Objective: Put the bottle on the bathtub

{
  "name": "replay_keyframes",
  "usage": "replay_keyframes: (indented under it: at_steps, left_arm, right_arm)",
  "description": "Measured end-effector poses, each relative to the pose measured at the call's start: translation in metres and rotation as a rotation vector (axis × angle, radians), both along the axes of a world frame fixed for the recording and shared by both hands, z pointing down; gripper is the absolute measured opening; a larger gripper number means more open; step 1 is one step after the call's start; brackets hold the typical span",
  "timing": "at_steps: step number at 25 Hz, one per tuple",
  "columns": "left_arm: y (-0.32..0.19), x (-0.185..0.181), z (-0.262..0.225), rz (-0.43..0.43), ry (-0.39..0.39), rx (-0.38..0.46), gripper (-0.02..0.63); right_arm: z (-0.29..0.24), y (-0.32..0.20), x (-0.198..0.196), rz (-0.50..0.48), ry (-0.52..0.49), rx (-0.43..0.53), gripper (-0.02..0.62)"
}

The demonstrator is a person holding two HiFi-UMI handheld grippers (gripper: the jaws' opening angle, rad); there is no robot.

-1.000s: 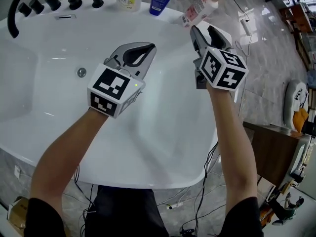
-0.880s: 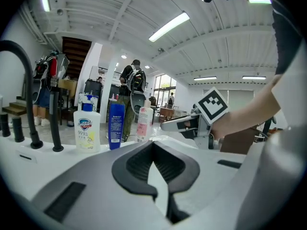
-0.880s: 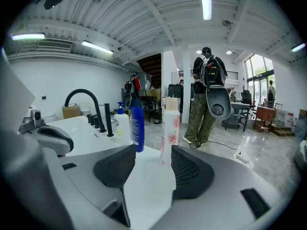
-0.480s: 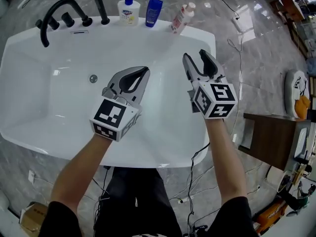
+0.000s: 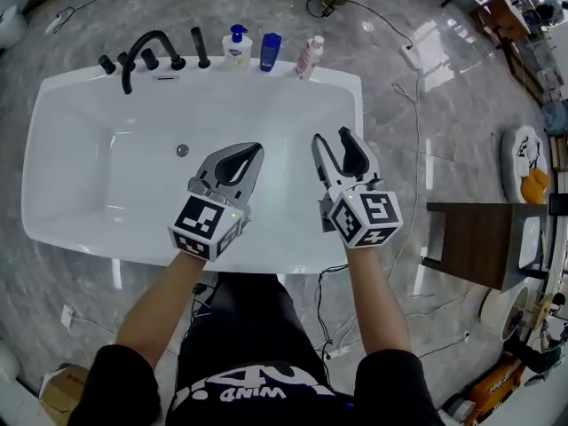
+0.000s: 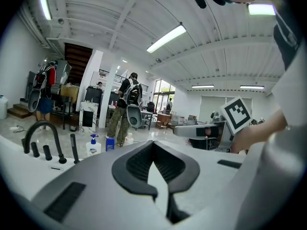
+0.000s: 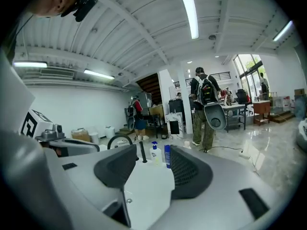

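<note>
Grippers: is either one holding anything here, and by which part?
Nothing is held. The left gripper has its jaws shut on nothing; the right gripper has them apart and empty. The bottle stands on the bathtub rim.

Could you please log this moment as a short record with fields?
bathtub: white
white-and-pink bottle: on the far rim, right of the blue bottle
pump bottle: on the far rim, left of the blue bottle
black faucet: on the far rim, left end
left gripper: shut, holds nothing, over the tub
right gripper: open, empty, over the tub
</note>
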State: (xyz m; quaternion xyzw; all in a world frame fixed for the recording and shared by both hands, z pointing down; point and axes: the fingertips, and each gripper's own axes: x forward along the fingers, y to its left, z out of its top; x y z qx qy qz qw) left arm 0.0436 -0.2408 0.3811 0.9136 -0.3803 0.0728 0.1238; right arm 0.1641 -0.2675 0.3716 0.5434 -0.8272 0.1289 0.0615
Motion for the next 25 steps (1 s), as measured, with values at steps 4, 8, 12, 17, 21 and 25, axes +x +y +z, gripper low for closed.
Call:
replay_keyframes:
  at_steps: [4,8,12,17,21,25]
  left_arm:
    - [0.03,-0.002,-0.037,0.038,-0.008,0.009,0.008]
    - [0.059,-0.002,-0.064,0.06,-0.006,0.028,0.008]
    - [0.088,-0.004,-0.086,0.074,-0.003,0.046,0.008]
    - [0.119,-0.009,-0.1,0.085,0.0,0.067,0.008]
    - [0.14,-0.015,-0.106,0.092,0.027,0.063,0.008]
    - [0.152,-0.022,-0.102,0.088,0.076,0.029,0.008]
  right_arm:
    - [-0.025,0.033,-0.003,-0.007,-0.035,-0.003,0.23]
    - [-0.049,0.069,-0.002,-0.013,-0.079,0.007,0.227]
    - [-0.071,0.107,-0.005,-0.063,-0.053,0.05,0.203]
    - [-0.081,0.151,-0.006,-0.092,-0.058,0.056,0.166]
    - [-0.083,0.182,-0.005,-0.065,-0.093,0.052,0.146]
    - [-0.08,0.205,0.002,-0.033,-0.128,0.044,0.125]
